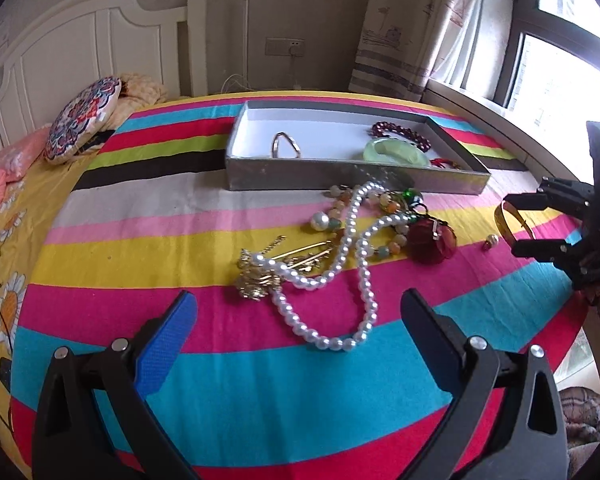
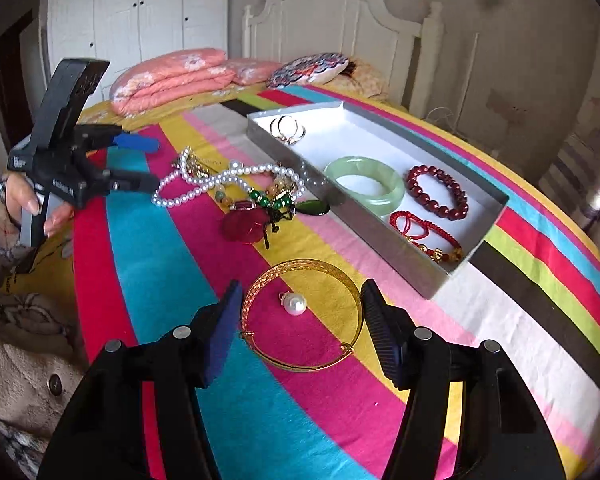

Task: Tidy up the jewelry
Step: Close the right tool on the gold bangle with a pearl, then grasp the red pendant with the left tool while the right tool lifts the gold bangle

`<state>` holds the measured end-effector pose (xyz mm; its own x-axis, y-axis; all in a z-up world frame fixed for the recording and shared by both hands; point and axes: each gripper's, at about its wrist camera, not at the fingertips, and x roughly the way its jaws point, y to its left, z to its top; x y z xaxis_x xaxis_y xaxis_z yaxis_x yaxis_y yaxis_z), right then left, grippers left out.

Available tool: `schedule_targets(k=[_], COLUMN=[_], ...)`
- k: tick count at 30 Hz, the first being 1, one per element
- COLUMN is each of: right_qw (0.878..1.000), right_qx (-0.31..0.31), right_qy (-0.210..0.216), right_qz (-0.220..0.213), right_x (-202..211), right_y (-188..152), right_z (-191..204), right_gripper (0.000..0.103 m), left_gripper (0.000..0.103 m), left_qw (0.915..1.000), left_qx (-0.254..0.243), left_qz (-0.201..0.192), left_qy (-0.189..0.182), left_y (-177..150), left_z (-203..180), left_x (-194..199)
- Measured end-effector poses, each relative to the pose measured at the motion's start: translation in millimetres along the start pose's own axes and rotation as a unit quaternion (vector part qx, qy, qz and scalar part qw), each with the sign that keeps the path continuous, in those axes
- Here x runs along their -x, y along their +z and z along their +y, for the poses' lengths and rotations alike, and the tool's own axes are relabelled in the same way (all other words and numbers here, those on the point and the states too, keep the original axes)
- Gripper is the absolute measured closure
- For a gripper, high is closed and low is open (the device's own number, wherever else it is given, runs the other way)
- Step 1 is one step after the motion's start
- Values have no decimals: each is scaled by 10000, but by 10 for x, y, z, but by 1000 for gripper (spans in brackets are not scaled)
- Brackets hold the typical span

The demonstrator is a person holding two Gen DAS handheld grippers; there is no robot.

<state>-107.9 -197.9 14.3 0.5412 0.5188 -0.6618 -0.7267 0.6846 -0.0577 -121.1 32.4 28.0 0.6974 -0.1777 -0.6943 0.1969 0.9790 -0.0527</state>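
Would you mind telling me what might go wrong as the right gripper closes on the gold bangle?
1. The right gripper straddles the gold bangle across its width; squeezing may flex the thin hoop or make it slip out.
2. A loose pearl pendant lies inside the bangle and may be knocked or dragged along.
3. The tray already holds a jade bangle near its front wall; a careless drop could strike it.

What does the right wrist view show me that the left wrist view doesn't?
Only the right wrist view shows the red cord bracelet whole and the full gold bangle between the right gripper fingers. Only the left wrist view shows the gold hairpin clearly and the window. Both show the tray, jade bangle and pearl necklace.
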Motion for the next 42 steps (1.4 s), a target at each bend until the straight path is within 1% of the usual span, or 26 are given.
schedule_targets(k=[2,6,8,10,12,14,17,18,19,21,25,27,33,38,42], right_qw=[9994,9939,9899,9878,9860,9844,9841,9838,9832,9824,9812,9806,9801,9815,9836], right_qx=[-279,-901,-1228,-1373,-1478,-1560,-1568,-1595,-1636,-1685,-1740,-1752,-1763,-1697,-1602], right_qy=[-113,-405,-443,-470,-523,-505,-524,-500,-472,-464,-434,-463,-478,-480,-496], right_qz=[-174,-496,-545,-560,-571,-639,-654,-655,-657,-658,-706,-742,-779,-747,-663], right_x=[87,216,270,278,285,340,355,350,343,333,356,378,419,394,325], right_y=[-20,-81,-127,-153,-166,-196,-235,-248,-259,-279,-293,-295,-300,-244,-133], right_z=[35,8,-66,-123,-136,-170,-172,-176,-185,-198,-218,-229,-225,-197,-198], right_gripper=[44,44,44,44,44,44,44,44,44,44,44,44,43,43,43], left_gripper=[2,3,13,40,48,49,49,50,54,59,59,61,61,61,61], left_qw=[9997,9981,9966,9944,9927,9919,9918,9915,9907,9889,9869,9863,9891,9905,9914], left_qx=[-235,-503,-664,-824,-980,-1063,-1036,-1066,-1140,-1322,-1475,-1527,-1217,-1159,-1145], left_qz=[-60,-90,-61,141,282,314,334,338,356,425,472,456,305,171,114], left_qy=[-44,-335,-493,-650,-647,-624,-663,-670,-648,-531,-442,-431,-766,-721,-618], left_y=[16,136,200,250,277,295,346,355,367,379,390,381,427,520,620], left_z=[-154,-440,-578,-713,-829,-899,-937,-943,-967,-1007,-1034,-1049,-966,-898,-812], left_x=[27,-10,-71,-196,-323,-412,-493,-508,-531,-587,-647,-654,-529,-430,-398])
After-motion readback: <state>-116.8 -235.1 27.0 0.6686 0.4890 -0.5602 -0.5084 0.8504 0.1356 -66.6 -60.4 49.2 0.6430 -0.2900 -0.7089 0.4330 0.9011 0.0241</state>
